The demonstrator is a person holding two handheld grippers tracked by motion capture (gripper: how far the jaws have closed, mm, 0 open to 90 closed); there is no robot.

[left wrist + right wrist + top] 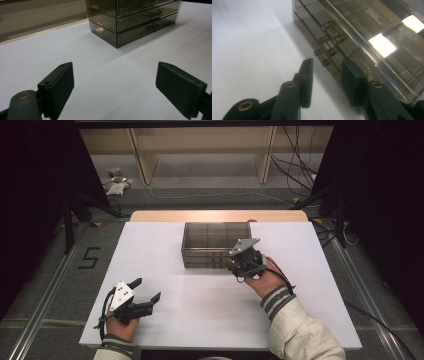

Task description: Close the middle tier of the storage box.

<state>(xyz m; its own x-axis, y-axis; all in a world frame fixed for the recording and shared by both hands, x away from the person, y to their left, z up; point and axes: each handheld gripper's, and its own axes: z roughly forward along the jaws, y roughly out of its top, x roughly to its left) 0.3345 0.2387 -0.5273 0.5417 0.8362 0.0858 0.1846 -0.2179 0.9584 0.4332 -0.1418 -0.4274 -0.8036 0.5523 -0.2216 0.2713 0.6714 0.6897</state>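
Right tongs (pixel 235 265), narrowly parted, hover at the smoky drawer box's (pixel 216 237) front; left tongs (pixel 148 291) gape wide over the white tabletop (pixel 200 305).

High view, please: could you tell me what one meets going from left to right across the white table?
Left gripper, held open above the near left of the table → smoky drawer cabinet → right gripper at the cabinet's front right corner.

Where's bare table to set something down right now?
Bare white table lies left of the drawer cabinet, and again between the left gripper and the right forearm. It is crowded at the cabinet's front right, where the right gripper sits.
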